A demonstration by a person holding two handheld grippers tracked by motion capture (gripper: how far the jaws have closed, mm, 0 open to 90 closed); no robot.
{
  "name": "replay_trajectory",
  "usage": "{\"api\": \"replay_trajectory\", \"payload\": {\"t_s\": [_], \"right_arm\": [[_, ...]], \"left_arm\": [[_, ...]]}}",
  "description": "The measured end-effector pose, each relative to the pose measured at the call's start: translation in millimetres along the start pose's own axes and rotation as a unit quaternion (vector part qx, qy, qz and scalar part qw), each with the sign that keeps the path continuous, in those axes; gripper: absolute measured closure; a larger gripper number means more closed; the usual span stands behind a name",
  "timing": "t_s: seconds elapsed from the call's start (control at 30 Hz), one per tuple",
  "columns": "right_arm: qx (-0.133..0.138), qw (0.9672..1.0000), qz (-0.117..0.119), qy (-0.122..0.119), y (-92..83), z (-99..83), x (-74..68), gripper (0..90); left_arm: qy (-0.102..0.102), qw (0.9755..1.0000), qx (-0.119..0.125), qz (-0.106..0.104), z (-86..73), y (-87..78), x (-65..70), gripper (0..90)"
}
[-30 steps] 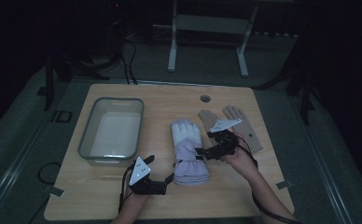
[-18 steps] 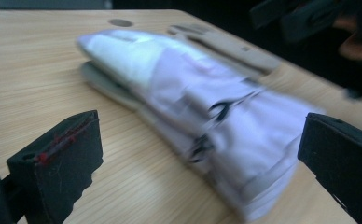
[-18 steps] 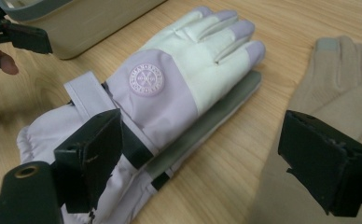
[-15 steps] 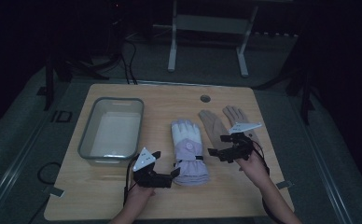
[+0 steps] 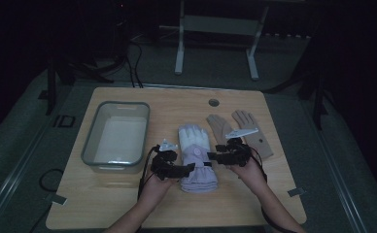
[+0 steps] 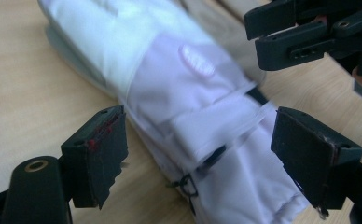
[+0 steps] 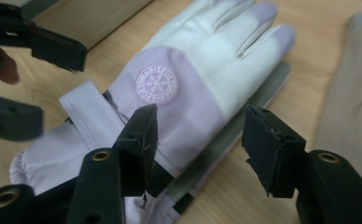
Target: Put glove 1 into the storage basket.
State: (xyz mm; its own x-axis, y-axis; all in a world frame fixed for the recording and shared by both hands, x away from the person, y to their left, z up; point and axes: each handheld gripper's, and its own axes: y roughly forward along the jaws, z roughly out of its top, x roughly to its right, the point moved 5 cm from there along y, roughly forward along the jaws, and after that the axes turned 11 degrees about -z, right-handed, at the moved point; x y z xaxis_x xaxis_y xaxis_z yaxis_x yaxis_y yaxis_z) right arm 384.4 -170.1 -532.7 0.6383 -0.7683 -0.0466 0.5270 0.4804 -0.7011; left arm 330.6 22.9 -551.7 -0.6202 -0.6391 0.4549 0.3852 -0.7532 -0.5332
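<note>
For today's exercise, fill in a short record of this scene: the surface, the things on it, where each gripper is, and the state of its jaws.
surface: wooden table
bin: clear tub, left side of table, looks empty
ski glove: white and lilac, flat at centre, fingers pointing away from the person
tan gloves: a pair, lying right of the ski glove
left gripper: at the ski glove's cuff, left edge, jaws open
right gripper: at the ski glove's right edge, jaws open
held: nothing gripped

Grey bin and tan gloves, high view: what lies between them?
The lavender ski glove lies between the grey bin and the tan gloves in the high view, with the left gripper and right gripper at its cuff, both open.
</note>
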Motion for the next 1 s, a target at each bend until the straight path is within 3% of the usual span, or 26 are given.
{"api": "replay_trajectory", "payload": {"t_s": [0.17, 0.33, 0.4, 0.53, 0.63, 0.73, 0.8, 1.0], "right_arm": [[-0.032, 0.9993, -0.012, 0.017, 15.2, -10.9, 1.6, 34.8], [-0.048, 0.9984, 0.008, 0.028, 24.1, -17.9, 1.5, 19.4], [-0.058, 0.9978, 0.018, 0.027, 27.5, -20.3, -1.0, 19.6], [-0.081, 0.9953, 0.025, 0.047, 35.5, -26.0, 0.7, 25.5], [-0.103, 0.9895, 0.06, 0.082, 40.9, -30.3, 3.6, 33.7], [-0.095, 0.9905, 0.076, 0.063, 42.6, -30.6, 2.9, 42.1], [-0.099, 0.9887, 0.091, 0.066, 42.5, -30.2, 1.1, 50.1], [-0.098, 0.9896, 0.079, 0.069, 36.7, -28.1, -5.2, 63.0]], "left_arm": [[-0.035, 0.9989, -0.024, -0.017, -21.9, 7.9, -6.6, 20.3], [-0.052, 0.9974, -0.035, -0.035, -35.6, 17.8, -10.1, 21.0], [-0.052, 0.9971, -0.041, -0.039, -37.1, 20.4, -10.5, 23.4], [-0.052, 0.9964, -0.046, -0.048, -39.9, 23.8, -11.6, 29.3], [-0.049, 0.9958, -0.048, -0.06, -42.1, 26.2, -10.7, 36.9], [-0.047, 0.9947, -0.048, -0.077, -43.2, 27.4, -11.2, 43.7], [-0.039, 0.995, -0.05, -0.077, -43.4, 27.5, -10.3, 48.1], [-0.019, 0.9958, -0.049, -0.074, -40.5, 24.2, -6.3, 67.1]]}}
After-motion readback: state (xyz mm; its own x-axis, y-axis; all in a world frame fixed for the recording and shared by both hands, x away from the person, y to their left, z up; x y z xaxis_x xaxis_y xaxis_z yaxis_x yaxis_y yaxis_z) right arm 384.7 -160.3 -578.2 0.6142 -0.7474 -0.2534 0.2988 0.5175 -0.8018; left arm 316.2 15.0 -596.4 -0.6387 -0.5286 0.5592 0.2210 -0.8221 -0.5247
